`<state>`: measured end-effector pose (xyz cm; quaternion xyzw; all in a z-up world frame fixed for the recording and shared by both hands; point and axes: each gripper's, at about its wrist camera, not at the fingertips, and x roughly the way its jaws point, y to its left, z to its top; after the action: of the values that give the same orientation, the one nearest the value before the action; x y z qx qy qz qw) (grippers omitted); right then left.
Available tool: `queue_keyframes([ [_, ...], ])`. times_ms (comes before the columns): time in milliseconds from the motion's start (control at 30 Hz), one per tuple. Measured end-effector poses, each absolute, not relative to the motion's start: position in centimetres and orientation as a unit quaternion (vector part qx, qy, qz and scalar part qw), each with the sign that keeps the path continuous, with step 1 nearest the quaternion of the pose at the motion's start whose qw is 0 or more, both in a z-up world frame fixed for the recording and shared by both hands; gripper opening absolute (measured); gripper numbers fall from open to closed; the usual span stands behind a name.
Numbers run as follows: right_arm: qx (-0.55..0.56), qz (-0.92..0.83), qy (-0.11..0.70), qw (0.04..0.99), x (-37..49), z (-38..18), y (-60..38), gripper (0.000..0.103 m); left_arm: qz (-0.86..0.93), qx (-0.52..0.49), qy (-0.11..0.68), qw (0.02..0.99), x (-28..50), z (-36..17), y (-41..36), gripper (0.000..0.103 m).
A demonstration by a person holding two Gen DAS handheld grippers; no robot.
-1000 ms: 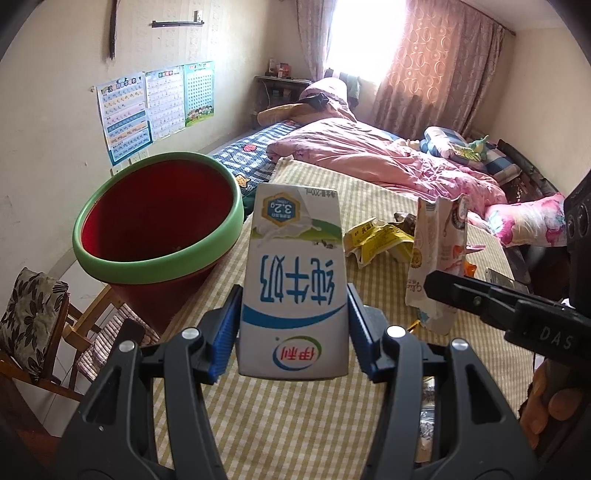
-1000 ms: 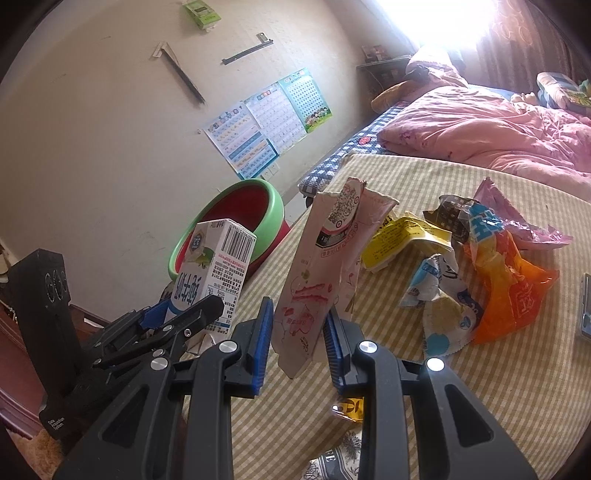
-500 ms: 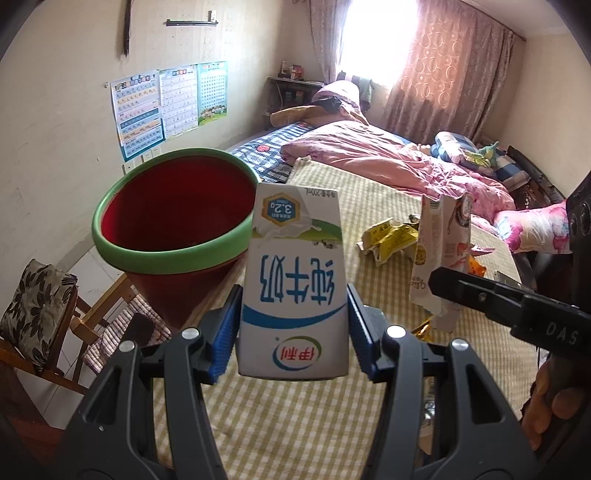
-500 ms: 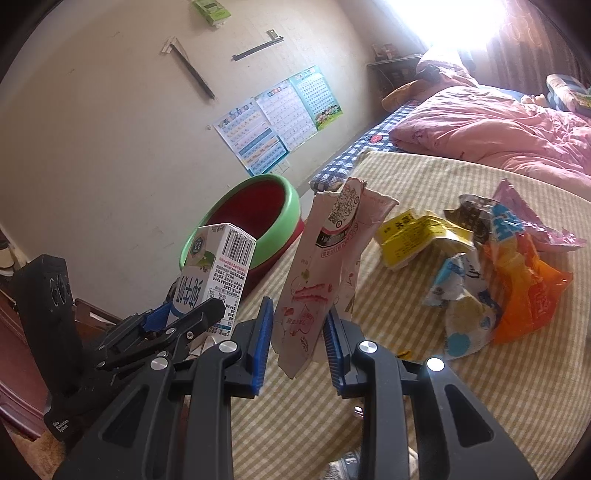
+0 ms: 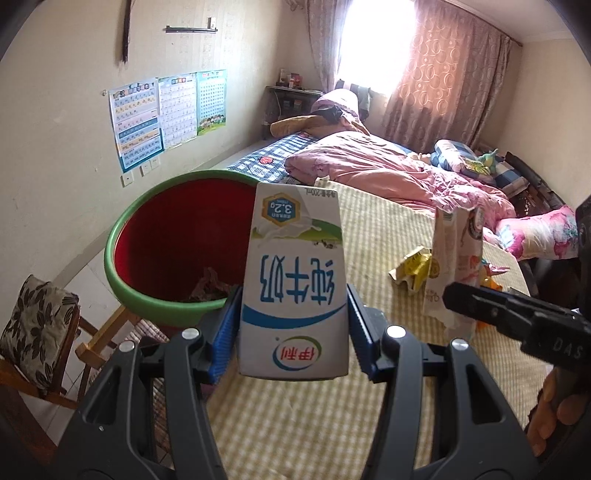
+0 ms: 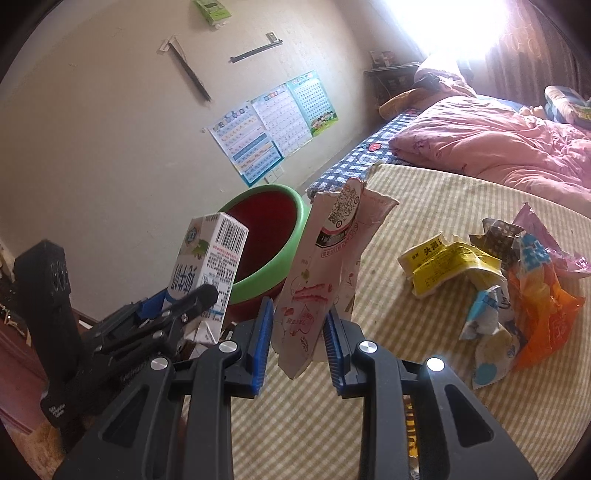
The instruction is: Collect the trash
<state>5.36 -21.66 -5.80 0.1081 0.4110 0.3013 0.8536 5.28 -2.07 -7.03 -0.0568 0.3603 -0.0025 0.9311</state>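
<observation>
Bedroom with cream-painted walls (image 5: 55,155), marked in places. Three learning charts (image 5: 168,114) are fixed to the left wall above two switch plates; a dark bracket (image 5: 190,29) is mounted higher up. The far window (image 5: 373,40) admits strong daylight, flanked by patterned brown-pink curtains (image 5: 447,81). A bed (image 5: 266,157) with a blue checked sheet carries a rumpled pink quilt (image 5: 373,170) and pillows. A small shelf (image 5: 291,88) stands in the far corner. A wooden chair (image 5: 40,354) with a leaf-print cushion sits on pale floor tiles at lower left. The surface (image 5: 369,402) wears a yellow checked cloth.
</observation>
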Motion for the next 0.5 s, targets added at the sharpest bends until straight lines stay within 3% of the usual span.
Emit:
queue_keyframes([
  [500, 0.1, 0.278, 0.411, 0.863, 7.5, -5.4, -16.3, 0.027, -0.014, -0.054, 0.361, 0.931, 7.5, -7.5, 3.4, 0.052],
])
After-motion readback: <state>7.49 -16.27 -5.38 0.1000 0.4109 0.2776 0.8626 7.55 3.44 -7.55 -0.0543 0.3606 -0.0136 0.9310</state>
